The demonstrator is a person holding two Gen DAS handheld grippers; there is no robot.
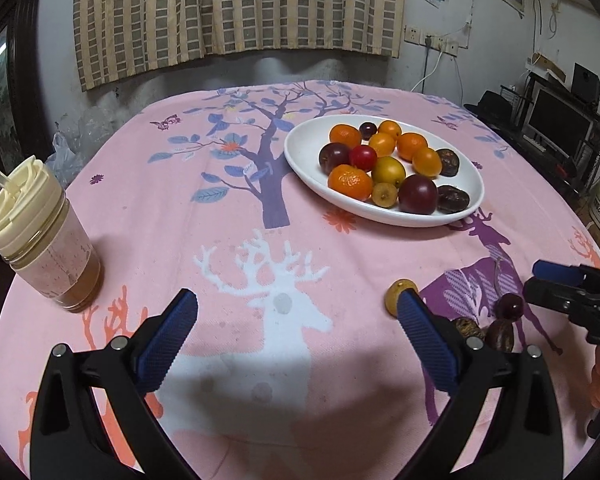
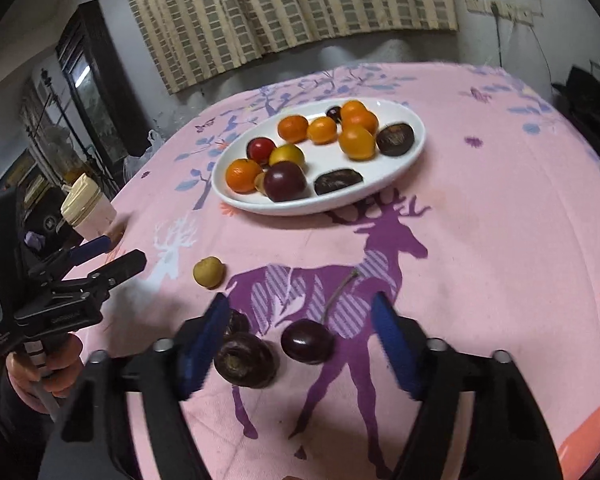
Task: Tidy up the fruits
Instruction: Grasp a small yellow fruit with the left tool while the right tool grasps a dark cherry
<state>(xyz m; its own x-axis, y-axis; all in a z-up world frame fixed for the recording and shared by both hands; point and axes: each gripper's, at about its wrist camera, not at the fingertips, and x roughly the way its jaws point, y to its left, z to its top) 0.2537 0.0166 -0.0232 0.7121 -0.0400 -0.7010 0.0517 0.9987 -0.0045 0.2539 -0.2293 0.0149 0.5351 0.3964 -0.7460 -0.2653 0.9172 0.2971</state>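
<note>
— On the white plate [image 2: 414, 142], upper centre of the right wrist frame, most fruits are already sitting.
— And what's remaining?
— Low in frame, the right tool [image 2: 300, 344], spread wide, is framing a cherry [image 2: 307, 341]; chestnuts [image 2: 246, 360] and a yellow fruit [image 2: 208, 272] are waiting on the table [image 2: 500, 240]. The left tool [image 1: 296, 344] is gaping wide, empty.

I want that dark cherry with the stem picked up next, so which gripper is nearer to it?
Right. The right gripper is open with the cherry between its fingers. The left gripper hovers off to the cherry's left, over the white deer.
</note>
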